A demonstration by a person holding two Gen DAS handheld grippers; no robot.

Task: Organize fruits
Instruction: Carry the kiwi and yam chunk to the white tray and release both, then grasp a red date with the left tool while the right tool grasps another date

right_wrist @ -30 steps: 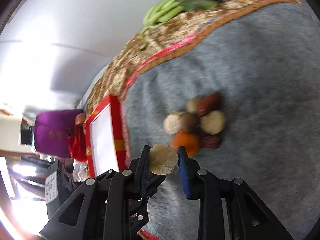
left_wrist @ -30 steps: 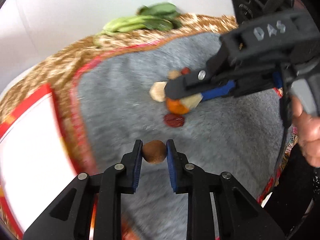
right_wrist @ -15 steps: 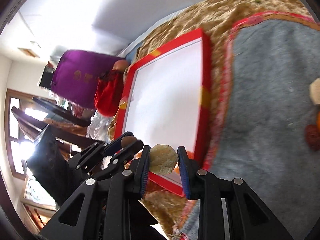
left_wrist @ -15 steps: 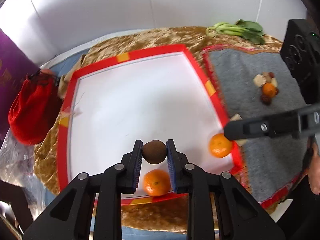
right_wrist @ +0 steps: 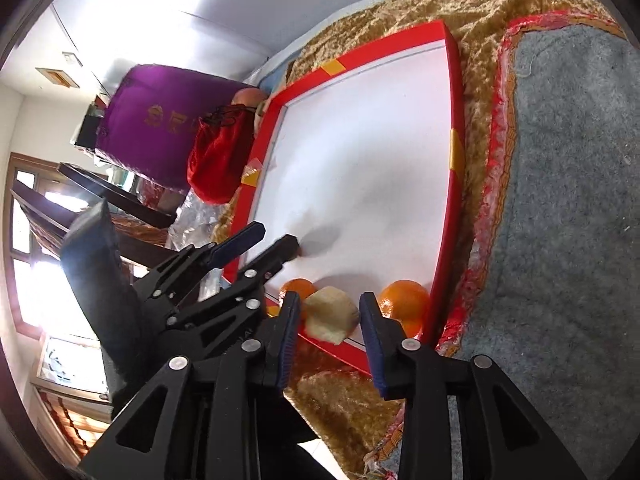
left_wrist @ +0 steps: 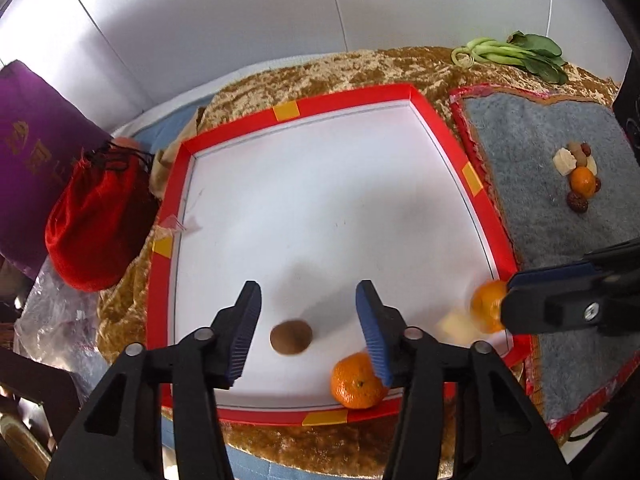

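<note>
— What fruit is in the tray (left_wrist: 436,118)?

— A small brown kiwi (left_wrist: 291,337) lies on the white floor of the red tray, near the front edge. It is round and dull. An orange (left_wrist: 357,381) sits in the front corner, bright and bumpy. A second orange (left_wrist: 486,306) sits by the right wall. A pale, lumpy yellow piece (right_wrist: 330,314) is next to it. It looks blurry from the left camera.

— And the rest?

— A little pile of fruit (left_wrist: 579,174) lies on the grey mat (left_wrist: 532,168), well apart from the tray. It has an orange, pale bits and dark red ones.

— What is the left gripper (left_wrist: 308,330) doing?

— It hangs over the tray front, pointing down at the kiwi. Its jaws are spread wide. The kiwi lies between them, touching neither one.

— And the right gripper (right_wrist: 330,322)?

— It reaches in low from the right, over the tray corner. Its jaws are apart. The pale piece is in the gap, close by the left jaw, with space on the other side. I cannot tell if it touches.

— Anything else on the bench?

— Green leaves (left_wrist: 516,54) at the back, and a red bag (left_wrist: 98,216) left of the tray.
</note>
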